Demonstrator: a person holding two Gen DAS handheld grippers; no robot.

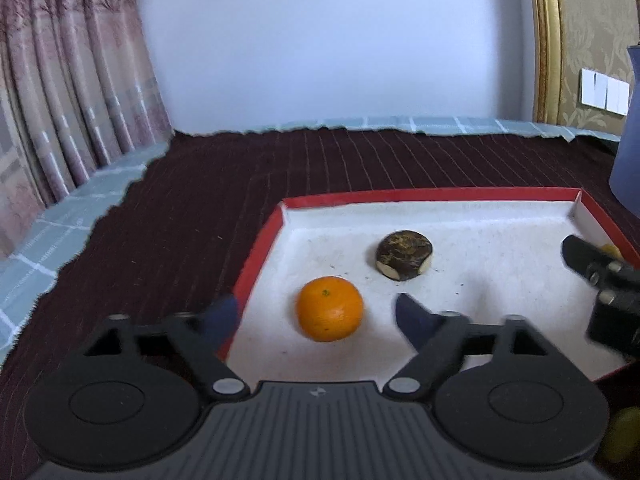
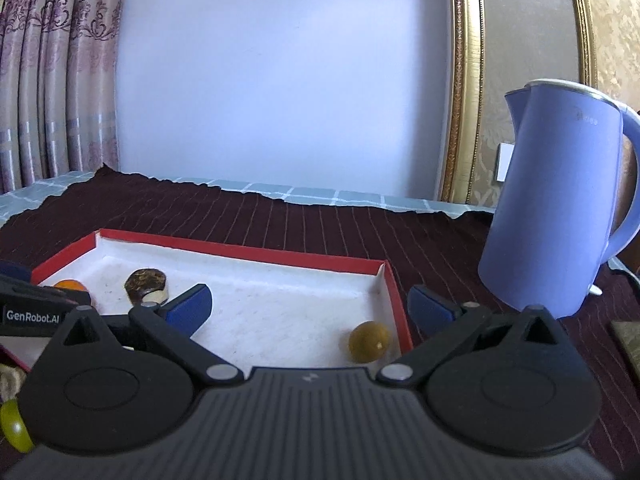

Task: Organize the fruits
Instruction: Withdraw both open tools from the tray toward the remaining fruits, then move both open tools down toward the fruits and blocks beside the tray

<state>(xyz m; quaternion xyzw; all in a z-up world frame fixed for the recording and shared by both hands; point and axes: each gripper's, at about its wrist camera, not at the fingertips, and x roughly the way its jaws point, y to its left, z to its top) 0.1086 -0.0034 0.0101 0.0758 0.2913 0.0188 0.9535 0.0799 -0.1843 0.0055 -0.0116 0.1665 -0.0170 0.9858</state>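
Note:
A red-rimmed tray [image 1: 432,194] with a white floor lies on a dark maroon cloth. An orange [image 1: 329,308] rests on the tray floor between the fingers of my left gripper [image 1: 316,314], which stands open with neither pad touching it. Behind the orange lies a dark brown, flattish fruit [image 1: 404,255]. In the right wrist view my right gripper [image 2: 310,304] is wide open over the tray [image 2: 240,250]. A small yellow-brown round fruit [image 2: 369,341] sits free by the tray's right wall, near the right finger. The orange [image 2: 70,285] and brown fruit [image 2: 146,282] show at far left.
A blue kettle [image 2: 552,208] stands on the cloth right of the tray. The other gripper's body [image 2: 32,304] crosses the tray's left side. A yellow-green round thing [image 2: 14,426] lies outside the tray's near edge. Curtains hang at the left, a wall behind.

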